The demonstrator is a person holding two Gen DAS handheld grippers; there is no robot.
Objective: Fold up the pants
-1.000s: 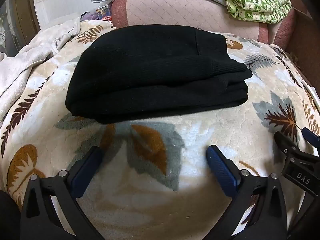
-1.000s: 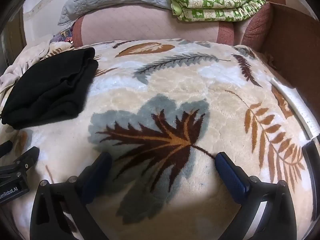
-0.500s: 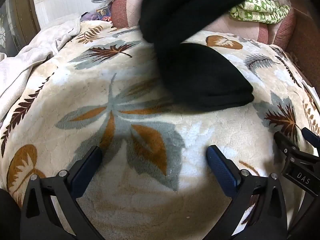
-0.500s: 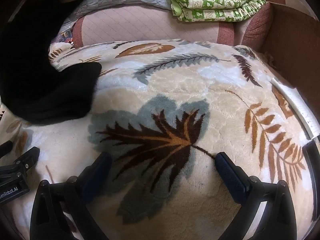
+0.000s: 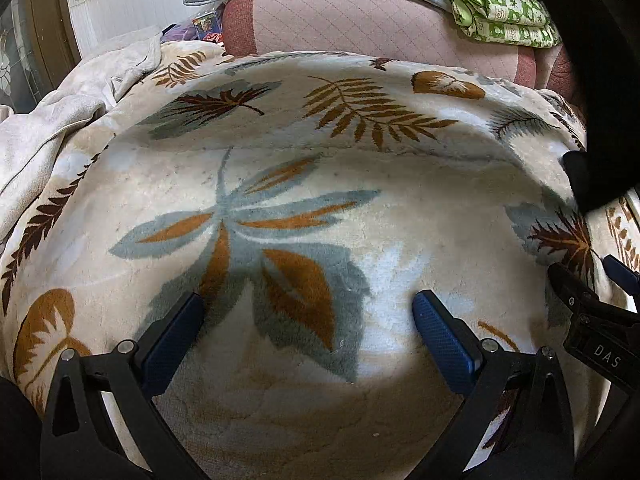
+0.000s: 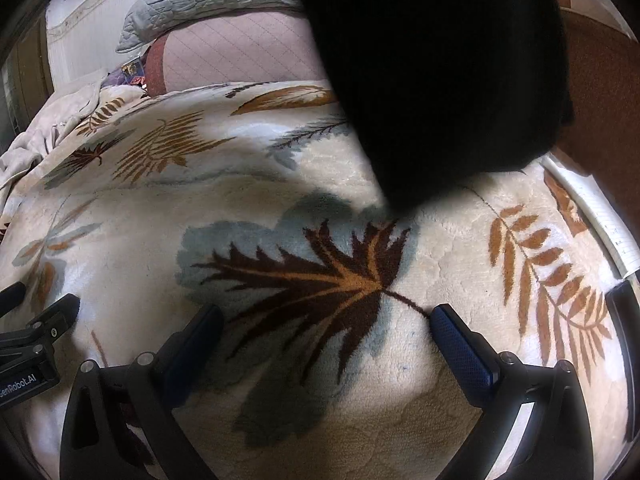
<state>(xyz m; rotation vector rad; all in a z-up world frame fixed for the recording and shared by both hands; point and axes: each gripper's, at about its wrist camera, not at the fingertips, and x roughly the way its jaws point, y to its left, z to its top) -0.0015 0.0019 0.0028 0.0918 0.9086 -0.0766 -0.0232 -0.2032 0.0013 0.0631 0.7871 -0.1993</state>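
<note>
Pants [image 6: 436, 72] loom blurred, top cut off; both grippers [image 5: 308, 316] [image 6: 326, 328] gape wide, empty.

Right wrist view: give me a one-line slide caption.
Open right gripper rests low over the leaf-print blanket while black pants hang above it.

Black pants [image 6: 436, 72] hang over a cream blanket [image 5: 400, 200] patterned with brown, orange and grey-blue leaves.

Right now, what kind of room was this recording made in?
Most likely a bedroom or living room at home: a plush leaf-print blanket covers the work surface, a quilted pink cushion sits behind it, with folded green bedding on top.
</note>
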